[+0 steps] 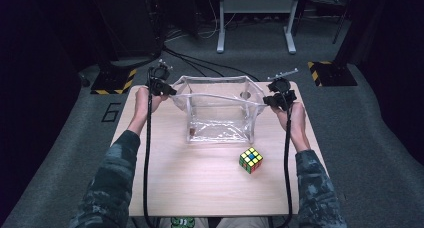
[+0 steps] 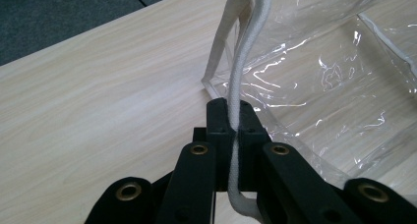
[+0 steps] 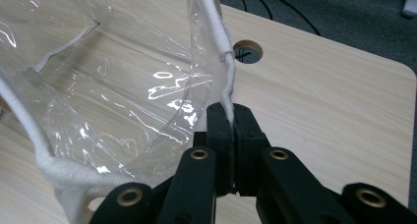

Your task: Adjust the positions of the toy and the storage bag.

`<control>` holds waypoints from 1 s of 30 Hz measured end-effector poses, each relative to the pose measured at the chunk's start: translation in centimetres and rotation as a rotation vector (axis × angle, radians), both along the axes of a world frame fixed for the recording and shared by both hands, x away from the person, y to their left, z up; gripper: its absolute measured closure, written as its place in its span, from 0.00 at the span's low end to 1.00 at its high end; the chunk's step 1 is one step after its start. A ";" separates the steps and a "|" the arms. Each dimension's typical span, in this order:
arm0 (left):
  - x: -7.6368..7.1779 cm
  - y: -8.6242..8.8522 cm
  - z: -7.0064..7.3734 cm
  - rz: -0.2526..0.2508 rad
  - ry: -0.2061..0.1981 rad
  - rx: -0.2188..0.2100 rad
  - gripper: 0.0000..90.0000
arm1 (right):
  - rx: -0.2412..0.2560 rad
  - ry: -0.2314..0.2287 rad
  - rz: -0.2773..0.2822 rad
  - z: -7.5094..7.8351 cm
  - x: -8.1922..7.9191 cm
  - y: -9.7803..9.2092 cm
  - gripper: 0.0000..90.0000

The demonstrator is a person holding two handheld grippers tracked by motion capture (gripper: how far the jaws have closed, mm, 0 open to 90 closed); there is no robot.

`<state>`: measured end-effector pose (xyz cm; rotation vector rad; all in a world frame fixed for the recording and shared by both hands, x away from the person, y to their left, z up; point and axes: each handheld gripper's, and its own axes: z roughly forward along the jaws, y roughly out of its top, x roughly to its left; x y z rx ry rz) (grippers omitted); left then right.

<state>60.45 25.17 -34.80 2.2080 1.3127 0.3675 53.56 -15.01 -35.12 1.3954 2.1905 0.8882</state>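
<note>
A clear, soft plastic bag with white fabric trim point(image 1: 218, 108) stands open at the far middle of the pale wooden surface point(image 1: 200, 173), its trim pinched at either end: the left gripper point(image 2: 235, 117) has its fingers closed tight on the white trim point(image 2: 235, 86), and the right gripper point(image 3: 231, 120) likewise on its end of the trim point(image 3: 223, 62). The film looks light, limp and slippery, so the stitched trim is probably the surest hold. A multicoloured puzzle cube point(image 1: 251, 160) sits near the bag's front right corner, with open surface in front and the edges close beside both hands.
</note>
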 end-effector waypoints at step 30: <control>-1.1 0.9 0.1 0.034 -0.143 -0.128 0.17 | 0.072 -0.010 0.042 -0.7 0.1 3.0 0.42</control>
